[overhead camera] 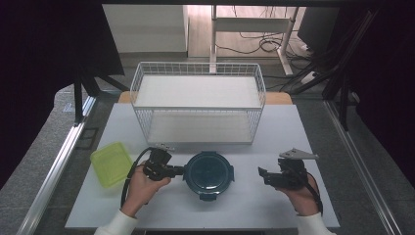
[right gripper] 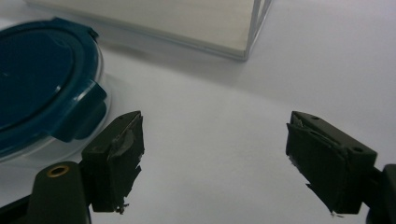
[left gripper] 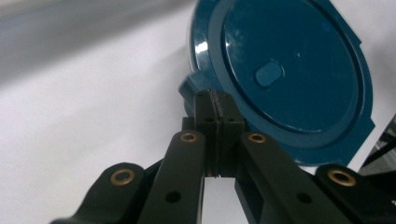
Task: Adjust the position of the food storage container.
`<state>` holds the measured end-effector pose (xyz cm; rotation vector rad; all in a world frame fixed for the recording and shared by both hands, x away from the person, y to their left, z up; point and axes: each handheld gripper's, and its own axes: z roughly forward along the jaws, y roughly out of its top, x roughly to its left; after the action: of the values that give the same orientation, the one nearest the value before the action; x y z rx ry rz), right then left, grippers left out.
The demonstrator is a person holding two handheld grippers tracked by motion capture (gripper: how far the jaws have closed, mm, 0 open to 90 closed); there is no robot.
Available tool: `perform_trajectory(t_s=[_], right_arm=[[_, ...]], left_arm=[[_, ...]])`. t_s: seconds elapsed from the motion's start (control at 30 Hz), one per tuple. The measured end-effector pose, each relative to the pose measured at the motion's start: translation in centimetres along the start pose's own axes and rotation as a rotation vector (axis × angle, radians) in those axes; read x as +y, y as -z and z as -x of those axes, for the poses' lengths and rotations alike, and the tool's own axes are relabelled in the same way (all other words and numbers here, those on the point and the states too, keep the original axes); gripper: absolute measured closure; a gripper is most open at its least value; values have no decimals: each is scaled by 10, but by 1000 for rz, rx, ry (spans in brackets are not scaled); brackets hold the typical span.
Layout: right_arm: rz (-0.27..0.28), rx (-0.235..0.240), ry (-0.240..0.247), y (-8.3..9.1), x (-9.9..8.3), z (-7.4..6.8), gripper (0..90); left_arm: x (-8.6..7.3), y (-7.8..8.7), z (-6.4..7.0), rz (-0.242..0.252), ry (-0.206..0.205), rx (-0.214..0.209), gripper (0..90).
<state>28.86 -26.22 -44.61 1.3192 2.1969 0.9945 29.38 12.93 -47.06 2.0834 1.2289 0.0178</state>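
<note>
A round clear container with a dark teal clip-on lid (overhead camera: 209, 172) sits on the white table (overhead camera: 254, 205), near its front middle. My left gripper (overhead camera: 180, 171) points right at the lid's left clip. In the left gripper view the jaws are pressed together (left gripper: 215, 99) with their tips against that clip (left gripper: 189, 88) and nothing visible between them; the lid (left gripper: 289, 70) lies just beyond. My right gripper (overhead camera: 263, 175) hovers to the right of the container, apart from it, jaws wide open and empty (right gripper: 215, 158). The lid (right gripper: 32, 79) and its right clip (right gripper: 79, 116) lie ahead on the left.
A white wire basket (overhead camera: 198, 64) with a pale liner stands across the back half of the table; its corner (right gripper: 254, 28) is ahead of the right gripper. A lime green square container (overhead camera: 111, 163) lies at the front left, beside my left hand.
</note>
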Motion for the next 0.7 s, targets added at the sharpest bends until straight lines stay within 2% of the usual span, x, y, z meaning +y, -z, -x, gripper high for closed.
perform_trajectory(t_s=[0.03, 0.13, 0.23, 0.33, 0.37, 0.43, 0.53, 0.7], right_arm=[[11, 4, -2, 2, 1, 0, 193], [40, 32, -5, 4, 3, 1, 194], [40, 41, -11, 2, 3, 2, 200], [36, 47, -8, 0, 3, 1, 204], [36, 50, 2, -1, 4, 0, 205], [37, 55, 16, 0, 5, -3, 205], [51, 67, 23, 0, 6, -5, 203], [74, 94, 33, -1, 9, -10, 207]], left_arm=[[0, 2, -2, 9, -1, 16, 900], [-1, 10, -9, 41, 5, 4, 900], [-3, 14, -9, 55, 2, 2, 900], [-5, 24, -7, 85, -12, -6, 858], [-5, 30, -4, 74, -18, 1, 698], [-5, 35, -1, 54, -27, 11, 509], [-7, 40, 0, 75, -14, 20, 356], [-10, 42, -3, 77, 12, 62, 197]])
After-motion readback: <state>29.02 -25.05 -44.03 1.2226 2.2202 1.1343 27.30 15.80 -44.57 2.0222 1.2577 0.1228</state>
